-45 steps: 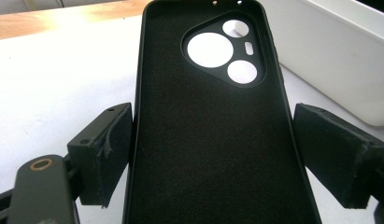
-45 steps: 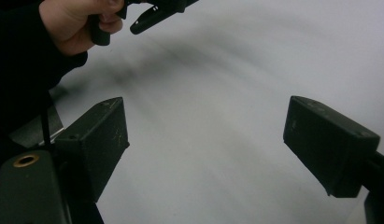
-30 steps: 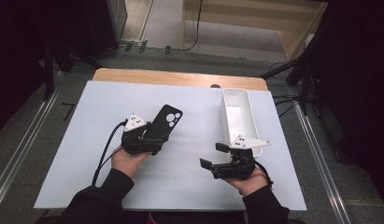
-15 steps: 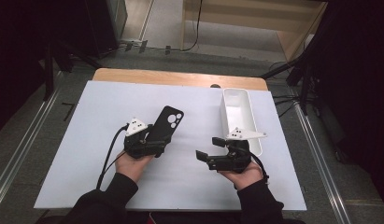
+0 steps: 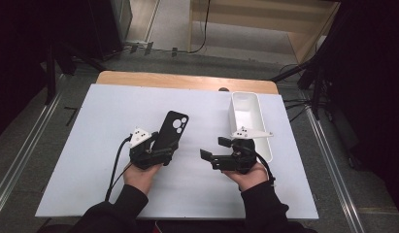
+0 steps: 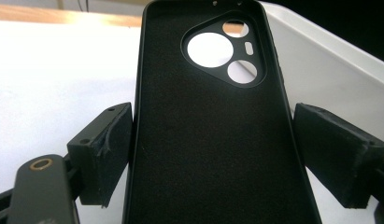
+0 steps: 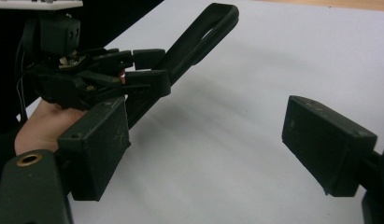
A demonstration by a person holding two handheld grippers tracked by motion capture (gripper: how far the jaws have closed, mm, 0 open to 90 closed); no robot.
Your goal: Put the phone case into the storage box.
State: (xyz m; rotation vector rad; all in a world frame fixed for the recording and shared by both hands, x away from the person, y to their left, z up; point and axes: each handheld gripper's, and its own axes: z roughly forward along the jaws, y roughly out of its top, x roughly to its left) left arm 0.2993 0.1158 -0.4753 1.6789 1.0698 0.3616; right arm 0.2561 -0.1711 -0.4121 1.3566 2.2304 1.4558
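Observation:
A black phone case (image 5: 171, 127) with a camera cut-out is tilted up off the white table (image 5: 85, 145), its inside facing me in the left gripper view (image 6: 213, 107). My left gripper (image 5: 163, 149) is shut on the case's lower end, one pad on each long edge (image 6: 213, 140). My right gripper (image 5: 214, 149) points left toward it and stands open with nothing between its pads (image 7: 208, 144). The right gripper view looks across at the left gripper (image 7: 143, 70) as it holds the case (image 7: 199, 32) at a slant.
A long white bin (image 5: 249, 114) stands at the back right of the table, just beyond the right gripper, and also shows behind the case (image 6: 330, 60). A wooden strip (image 5: 187, 81) runs along the table's far edge. Cables trail on the floor around it.
My right gripper has moved left and a little away from the front edge, closer to the left gripper. The left gripper keeps its hold on the case in about the same place.

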